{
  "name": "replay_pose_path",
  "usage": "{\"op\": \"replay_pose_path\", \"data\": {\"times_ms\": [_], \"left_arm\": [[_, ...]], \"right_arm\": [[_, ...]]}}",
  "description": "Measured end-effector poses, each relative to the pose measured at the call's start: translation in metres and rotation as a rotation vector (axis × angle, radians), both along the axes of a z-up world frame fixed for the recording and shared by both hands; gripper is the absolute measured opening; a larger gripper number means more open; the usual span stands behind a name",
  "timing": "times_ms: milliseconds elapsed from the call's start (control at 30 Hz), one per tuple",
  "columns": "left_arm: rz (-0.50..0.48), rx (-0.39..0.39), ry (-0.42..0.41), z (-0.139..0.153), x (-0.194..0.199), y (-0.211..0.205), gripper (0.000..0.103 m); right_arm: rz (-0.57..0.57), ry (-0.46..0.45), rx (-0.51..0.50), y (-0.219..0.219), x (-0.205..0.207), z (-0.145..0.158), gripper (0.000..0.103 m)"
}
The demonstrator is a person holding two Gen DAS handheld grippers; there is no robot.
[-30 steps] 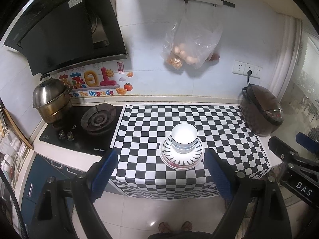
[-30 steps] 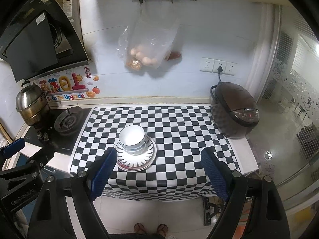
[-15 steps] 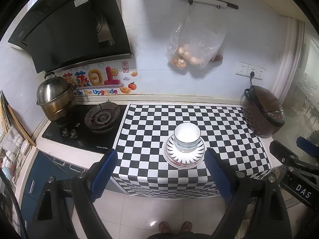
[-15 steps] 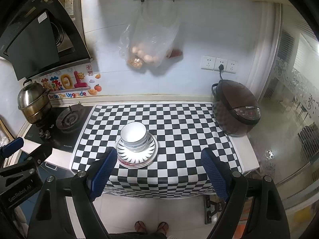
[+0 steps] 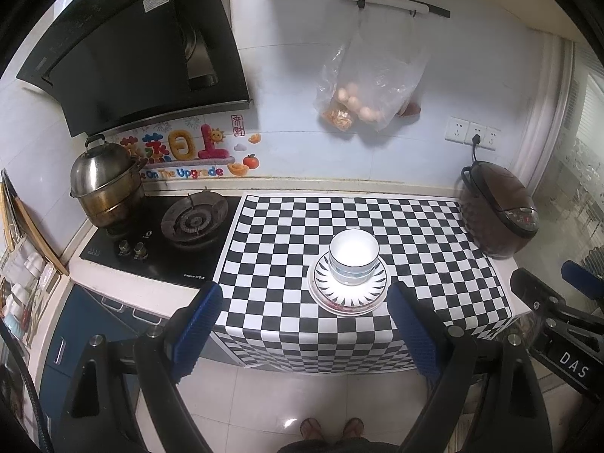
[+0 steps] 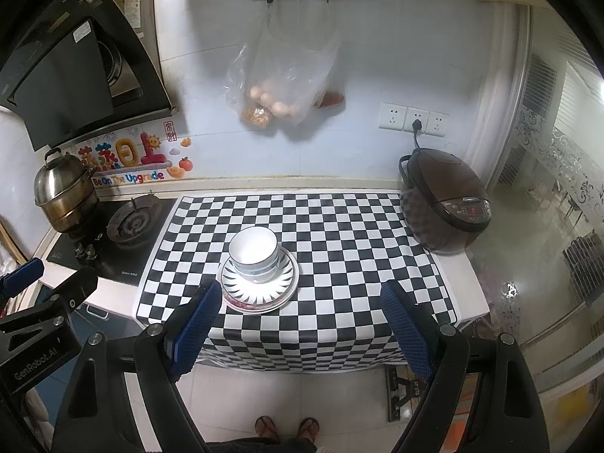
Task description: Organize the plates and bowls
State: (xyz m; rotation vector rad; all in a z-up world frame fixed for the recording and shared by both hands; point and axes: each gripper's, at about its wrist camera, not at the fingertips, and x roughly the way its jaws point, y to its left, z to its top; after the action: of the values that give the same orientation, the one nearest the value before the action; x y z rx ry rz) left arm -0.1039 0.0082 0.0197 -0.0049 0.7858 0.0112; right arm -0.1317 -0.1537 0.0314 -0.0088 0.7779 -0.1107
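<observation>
Stacked white bowls [image 5: 353, 257] sit on a stack of plates [image 5: 349, 291] with a black-rayed rim, on the checkered mat [image 5: 287, 241]. They also show in the right wrist view: the bowls [image 6: 253, 253] and the plates [image 6: 260, 290]. My left gripper [image 5: 304, 330] is open and empty, held high above the floor in front of the counter. My right gripper [image 6: 300, 330] is open and empty, likewise back from the counter. The right gripper's body shows at the left view's right edge [image 5: 555, 317].
A brown rice cooker [image 5: 496, 213] stands at the mat's right end. A gas hob [image 5: 194, 221] and a steel steamer pot [image 5: 105, 187] are on the left. A plastic bag of eggs [image 5: 372, 87] hangs on the wall. The person's feet [image 5: 332, 428] are on the floor tiles.
Both grippers have drawn back and up from the counter; the bowls and plates look smaller and farther. The dishes have not moved.
</observation>
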Motion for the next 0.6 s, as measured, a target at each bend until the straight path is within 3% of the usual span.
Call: {"op": "replay_pose_path", "data": {"times_ms": [600], "left_arm": [[-0.002, 0.011, -0.005, 0.0028, 0.0012, 0.0056, 0.089]], "right_arm": [[0.011, -0.003, 0.014, -0.0005, -0.0004, 0.0004, 0.088]]}}
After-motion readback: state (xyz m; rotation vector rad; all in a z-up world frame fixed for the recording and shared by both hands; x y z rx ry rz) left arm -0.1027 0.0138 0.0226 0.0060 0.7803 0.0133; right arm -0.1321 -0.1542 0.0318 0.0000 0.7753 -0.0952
